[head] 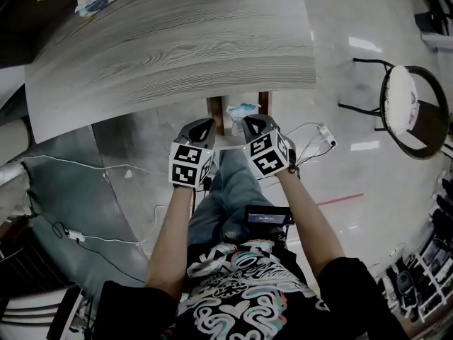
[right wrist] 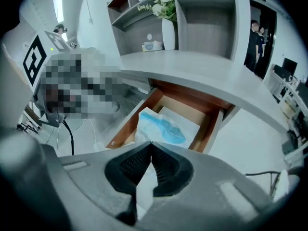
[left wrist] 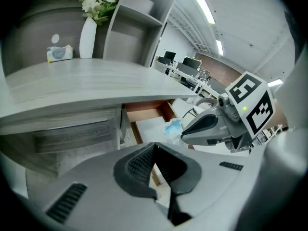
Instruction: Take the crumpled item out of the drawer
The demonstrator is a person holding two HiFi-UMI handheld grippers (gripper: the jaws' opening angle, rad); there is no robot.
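As the crumpled blue-white wad (right wrist: 161,129) lies in the open brown wood drawer (right wrist: 126,125) dead ahead of the right gripper (right wrist: 151,143), that one's nearer vs. left gripper (left wrist: 154,144); both closed, empty.

Bright, even light falls from ceiling strips (left wrist: 202,5), with glare patches on the glossy floor (head: 364,44). Both gripper views bend and darken at their edges; the drawer (right wrist: 131,123) looks perhaps slightly soft.
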